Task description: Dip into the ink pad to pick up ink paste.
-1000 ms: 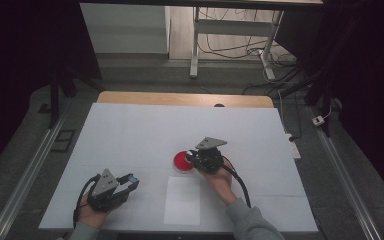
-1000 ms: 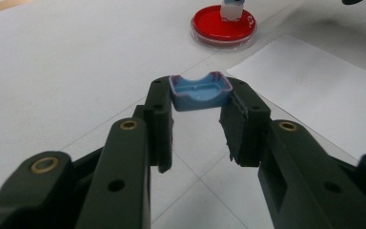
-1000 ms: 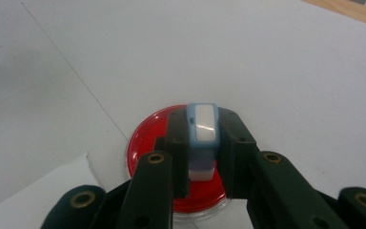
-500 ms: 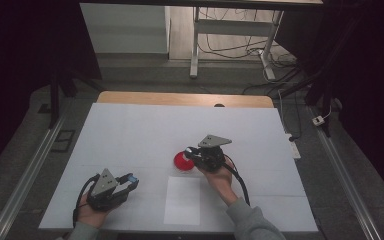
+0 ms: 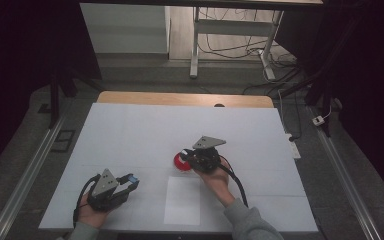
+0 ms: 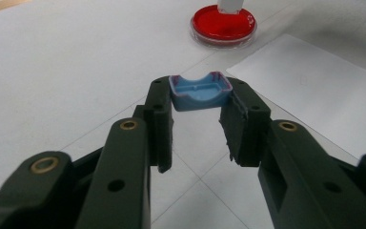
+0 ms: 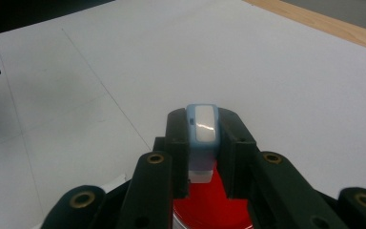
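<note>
Left gripper sits at about 7 o'clock on the white table, held in the person's left hand, jaws pointing toward 2 o'clock. In the left gripper view its jaws are clamped on a small blue cap, a shallow tray-like piece with a curved cutout and reddish edges, pinched at the fingertips and clear of the table. Right gripper is near table centre, just right of it, in the right hand, nose toward 9 o'clock and directly over the red petri dish. In the right gripper view its jaws are closed tight on a narrow pale-blue piece with a white face, standing upright between the pads; the red dish shows right below it. Can't tell if the piece touches the dish. From the left gripper view, the dish lies at 12 o'clock, well apart from the blue cap. A white paper sheet lies flat at 6 o'clock of the dish, between the two hands.
</note>
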